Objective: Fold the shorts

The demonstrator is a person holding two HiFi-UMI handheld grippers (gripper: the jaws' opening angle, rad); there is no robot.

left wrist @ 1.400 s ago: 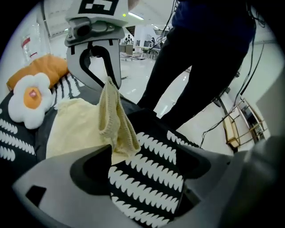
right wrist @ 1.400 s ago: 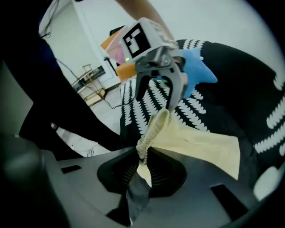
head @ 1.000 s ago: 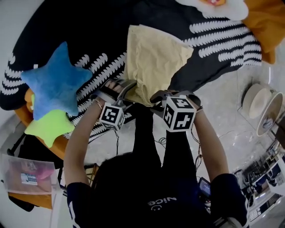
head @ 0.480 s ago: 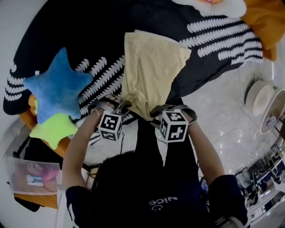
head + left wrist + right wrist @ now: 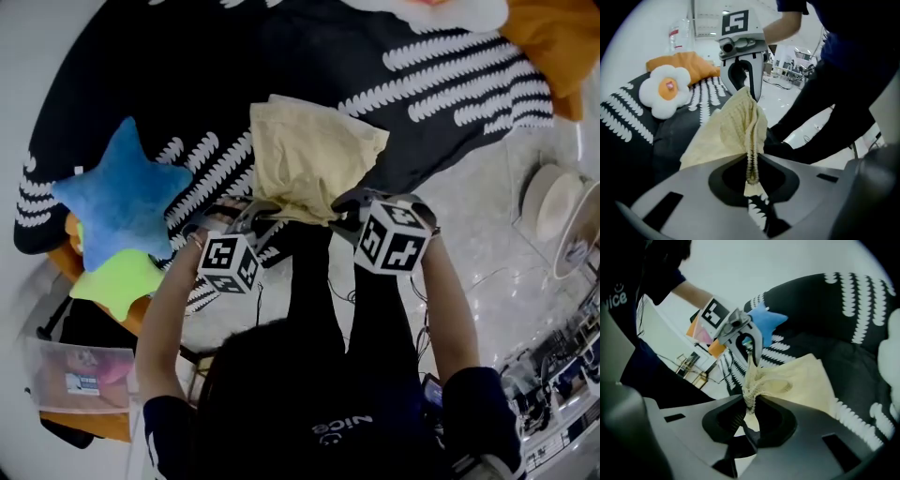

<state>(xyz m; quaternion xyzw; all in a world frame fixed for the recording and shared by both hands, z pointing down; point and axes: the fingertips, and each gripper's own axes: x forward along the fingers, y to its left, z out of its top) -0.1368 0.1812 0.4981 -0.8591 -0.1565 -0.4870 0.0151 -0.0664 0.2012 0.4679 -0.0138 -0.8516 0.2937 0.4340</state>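
The left tongs [image 5: 249,210], just closed, and the right tongs [image 5: 343,204] each clamp a near corner of the beige shorts [image 5: 309,155], whose length stretches away toward the far side.

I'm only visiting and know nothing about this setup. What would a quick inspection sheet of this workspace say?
Surface: black rug with a white pattern, on a pale floor.
Job's things: pale yellow shorts, near edge lifted.
Clutter: blue star cushion, green star cushion, egg-shaped cushion, orange cushion.
Grippers: left gripper has just closed on the shorts' edge; right gripper shut on it too.
Cables: thin cable on the floor.
Surroundings: round white object at right.
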